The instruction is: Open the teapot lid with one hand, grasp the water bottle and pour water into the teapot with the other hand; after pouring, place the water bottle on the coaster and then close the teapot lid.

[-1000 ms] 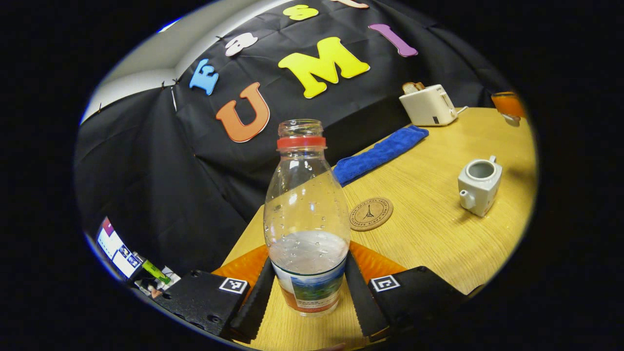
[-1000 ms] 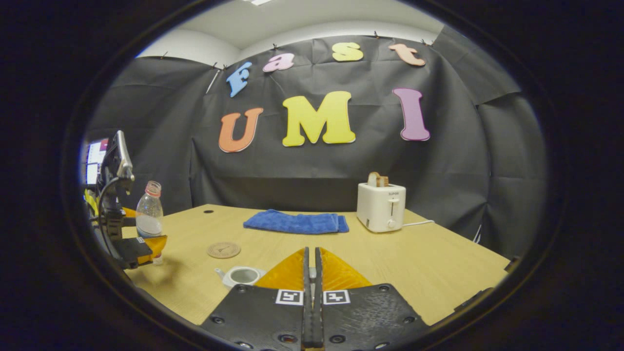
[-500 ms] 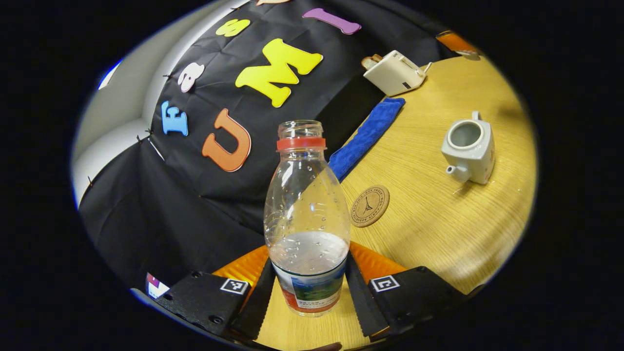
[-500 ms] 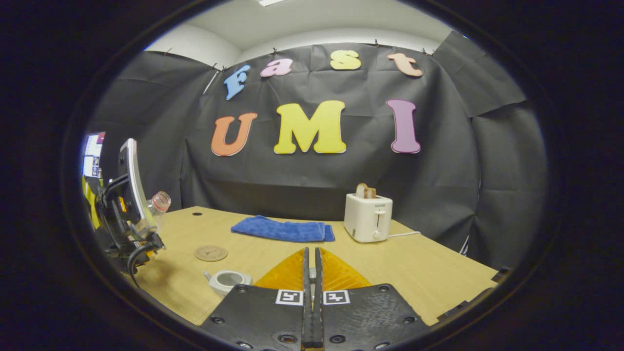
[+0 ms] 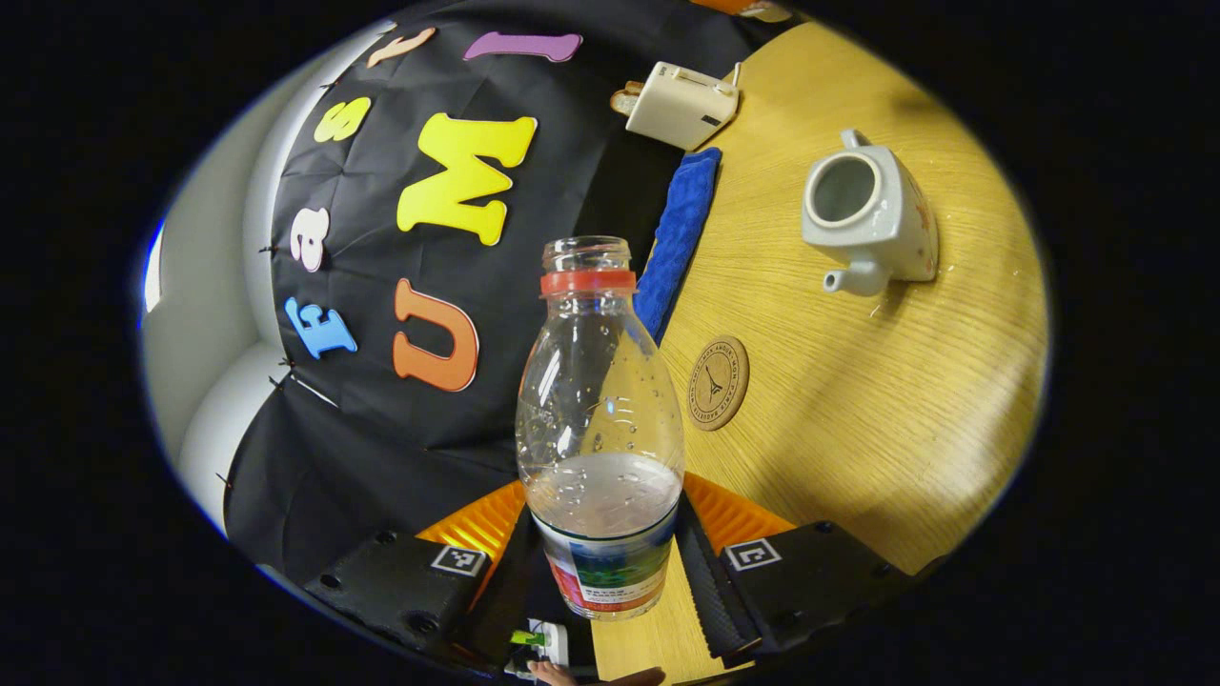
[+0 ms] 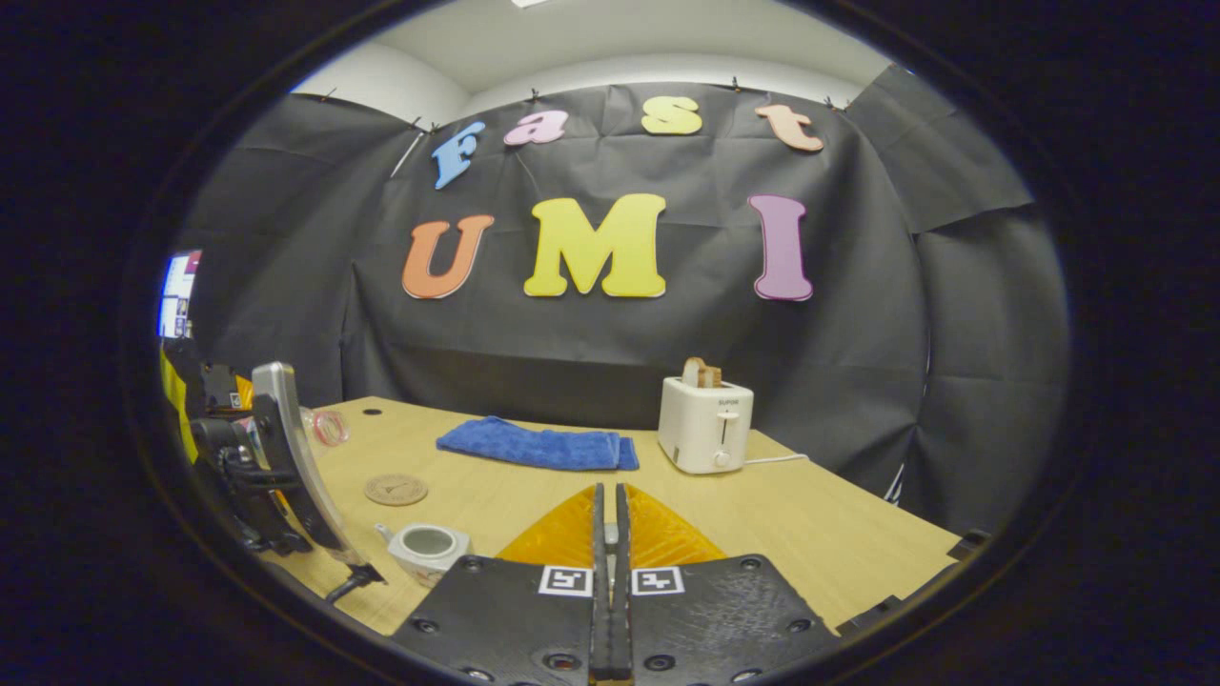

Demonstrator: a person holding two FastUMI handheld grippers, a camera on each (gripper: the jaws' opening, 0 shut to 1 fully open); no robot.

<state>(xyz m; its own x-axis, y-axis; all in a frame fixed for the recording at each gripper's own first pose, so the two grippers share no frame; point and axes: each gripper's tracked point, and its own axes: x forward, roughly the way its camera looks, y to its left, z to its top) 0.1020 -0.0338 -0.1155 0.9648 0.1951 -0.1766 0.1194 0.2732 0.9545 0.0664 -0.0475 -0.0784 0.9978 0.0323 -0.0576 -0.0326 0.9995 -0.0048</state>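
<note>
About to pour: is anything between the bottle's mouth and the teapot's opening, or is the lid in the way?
Nothing visible blocks it. The left gripper holds the water bottle, uncapped, and the teapot stands with its top open, no lid on it. Only bare table and the flat coaster lie between them.

The left hand-held gripper [image 5: 602, 572] has two black blocks at the bottom of the left gripper view, one at 7 o'clock and one at 5 o'clock, each bearing a small square black-and-white marker and dark round screw heads. Ribbed orange webs sit behind its long fingers [image 5: 702, 583], whose inner faces are toothed.

The right hand-held gripper [image 6: 608, 581] shows the same build at 6 o'clock: black textured plates, two square markers side by side, a row of screws along the lower edge, and orange ribbed wedges.
</note>
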